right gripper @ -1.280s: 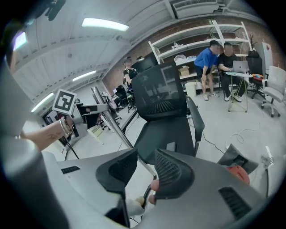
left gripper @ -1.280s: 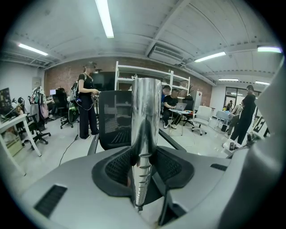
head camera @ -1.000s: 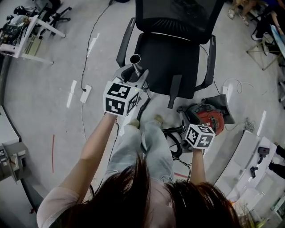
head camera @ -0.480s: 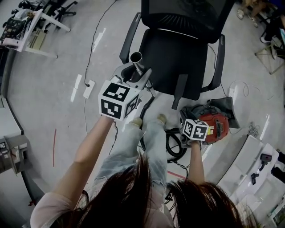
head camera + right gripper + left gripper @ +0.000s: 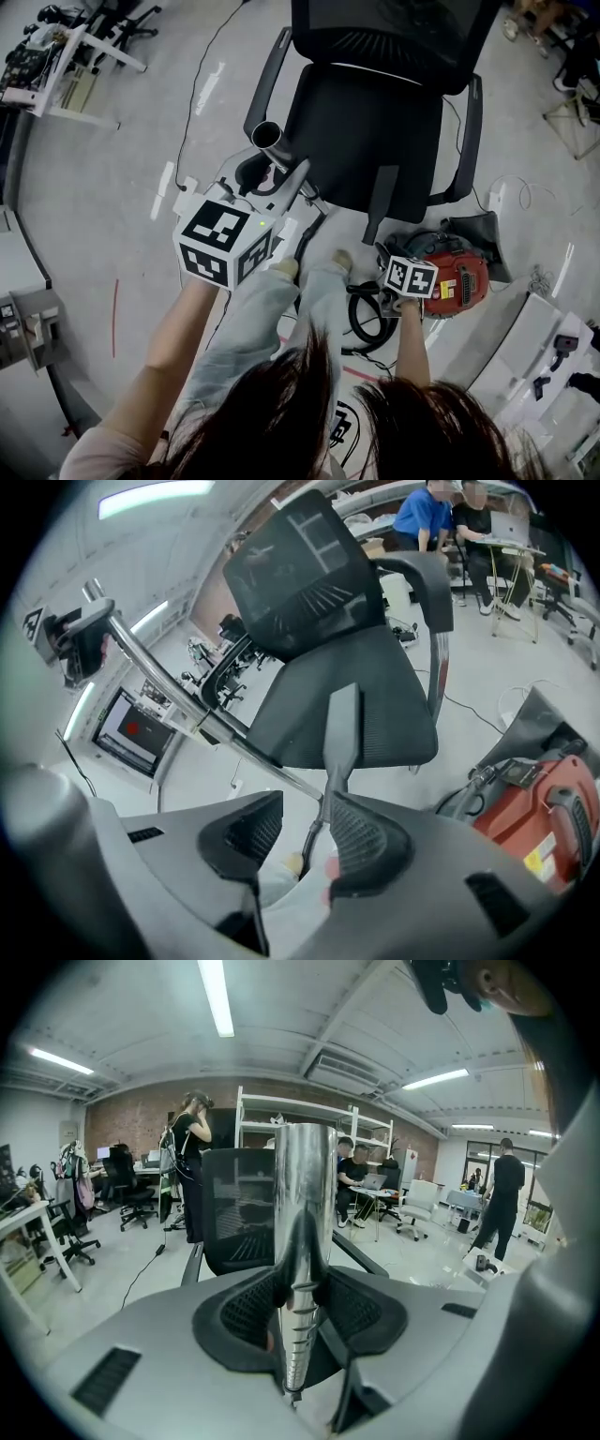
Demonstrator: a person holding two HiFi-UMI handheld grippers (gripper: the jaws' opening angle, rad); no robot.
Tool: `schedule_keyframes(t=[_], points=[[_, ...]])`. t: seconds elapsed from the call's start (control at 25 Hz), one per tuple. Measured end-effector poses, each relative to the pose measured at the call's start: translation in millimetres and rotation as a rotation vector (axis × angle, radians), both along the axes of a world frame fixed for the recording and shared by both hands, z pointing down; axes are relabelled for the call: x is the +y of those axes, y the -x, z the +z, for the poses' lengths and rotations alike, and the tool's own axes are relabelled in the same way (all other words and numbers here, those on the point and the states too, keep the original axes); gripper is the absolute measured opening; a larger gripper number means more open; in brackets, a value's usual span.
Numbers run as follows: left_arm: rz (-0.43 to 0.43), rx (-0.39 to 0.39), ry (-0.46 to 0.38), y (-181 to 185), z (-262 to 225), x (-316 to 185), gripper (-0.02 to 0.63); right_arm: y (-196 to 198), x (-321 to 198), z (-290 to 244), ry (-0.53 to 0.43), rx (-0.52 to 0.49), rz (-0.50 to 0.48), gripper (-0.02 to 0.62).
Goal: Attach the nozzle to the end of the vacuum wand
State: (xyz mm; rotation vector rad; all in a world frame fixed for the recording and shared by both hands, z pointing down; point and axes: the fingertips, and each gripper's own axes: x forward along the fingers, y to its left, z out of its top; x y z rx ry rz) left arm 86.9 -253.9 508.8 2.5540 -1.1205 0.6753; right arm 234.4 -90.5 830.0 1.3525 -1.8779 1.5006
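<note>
In front of the chair: one shiny metal vacuum wand tube (image 5: 279,155) (image 5: 305,1194), angled up, clamped tight between the left gripper (image 5: 300,1302) fingers. One flat dark grey plastic nozzle (image 5: 378,199) (image 5: 341,726) leans on the seat edge of the black mesh office chair (image 5: 370,131), clear of the wand's open end. Right gripper (image 5: 298,834): fingers apart, just been opening, nothing between them, beside one red canister vacuum (image 5: 459,279).

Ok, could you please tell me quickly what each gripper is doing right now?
Left gripper: closed on the wand.
Right gripper: open, jaws have just been opening, nothing between them.
</note>
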Motion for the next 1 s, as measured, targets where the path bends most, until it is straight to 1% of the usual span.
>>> schedule_keyframes(t=[0.28,0.48,0.68,1.0], points=[[0.018,-0.001,0.011,0.6,2.9,-3.7,0.153,1.6,-10.5,33.5,0.041,-0.001,-0.037,0.172],[0.027,-0.003,0.022,0.3,4.7,-1.9,0.153,1.0,-17.7,56.8,0.078,-0.017,-0.028,0.176],[0.020,0.002,0.014,1.0,4.8,-2.1,0.153,1.1,-20.6,79.3,0.111,-0.029,-0.025,0.184],[0.014,0.019,0.009,-0.4,8.4,-3.4,0.153,2.8,-26.2,102.0,0.120,-0.066,-0.040,0.193]])
